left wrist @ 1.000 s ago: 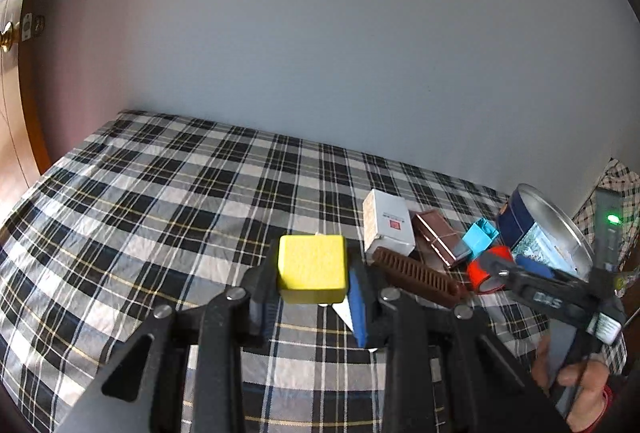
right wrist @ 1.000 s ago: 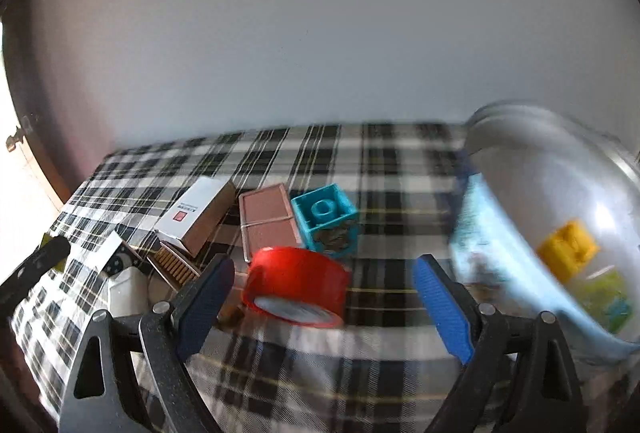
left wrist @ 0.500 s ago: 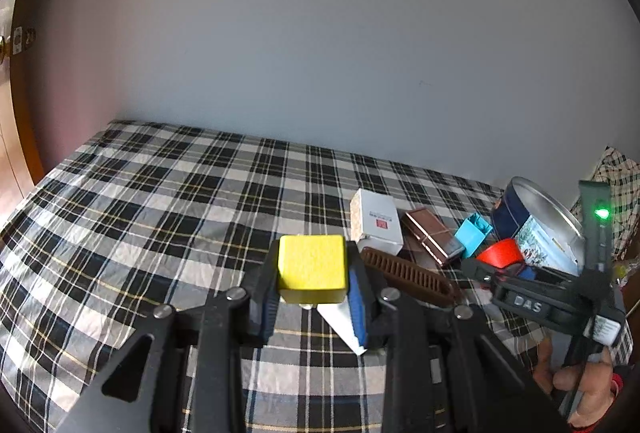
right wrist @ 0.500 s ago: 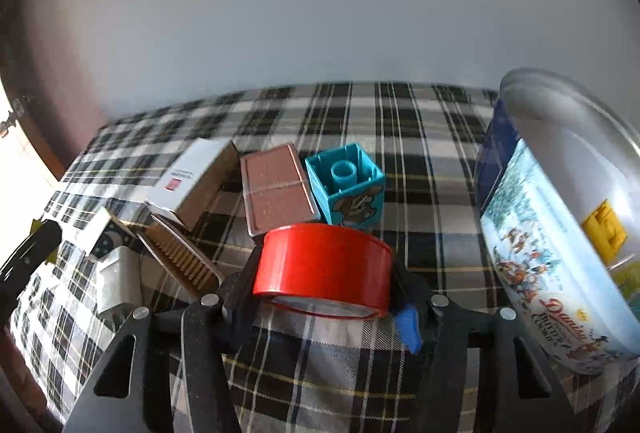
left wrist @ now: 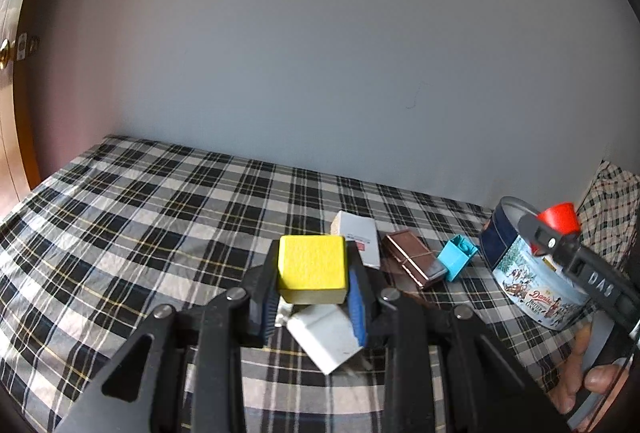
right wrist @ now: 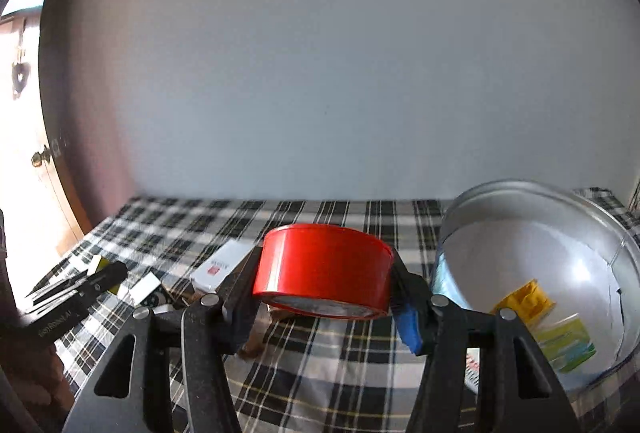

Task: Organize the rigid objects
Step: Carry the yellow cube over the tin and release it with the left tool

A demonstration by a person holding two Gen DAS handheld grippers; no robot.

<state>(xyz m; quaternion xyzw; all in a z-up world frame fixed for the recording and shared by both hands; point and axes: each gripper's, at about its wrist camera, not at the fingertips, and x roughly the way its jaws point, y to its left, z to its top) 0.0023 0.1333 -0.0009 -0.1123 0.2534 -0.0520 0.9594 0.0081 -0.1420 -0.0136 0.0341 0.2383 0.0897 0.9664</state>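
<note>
A red roll of tape [right wrist: 324,269] rides pinched between the two fingers of the right gripper [right wrist: 325,287], lifted clear of the black-and-white plaid bedspread [right wrist: 312,365] and just left of the open round blue cookie tin [right wrist: 532,273]. The tin lies tilted with its silver mouth toward the gripper, and a yellow toy piece [right wrist: 524,299] and a green-and-yellow packet [right wrist: 568,347] already sit inside, so the roll appears bound for the same place; the grip across its curved sides keeps it flat for the drop. To the tin's left, the left gripper [left wrist: 312,293] clamps a yellow wooden cube [left wrist: 312,269] aloft, likely waiting its turn.

Left of the tin on the bedspread lie a turquoise toy block [left wrist: 458,257], a brown flat case [left wrist: 412,261], a white carton with a red mark [left wrist: 358,237] and, nearest the left gripper, a white rectangular block [left wrist: 326,337].

The tin's raised rim is the one edge the roll must clear. The bedspread far to the tin's left lies bare up to the plain grey wall [left wrist: 320,53], leaving wide room for both hands.
</note>
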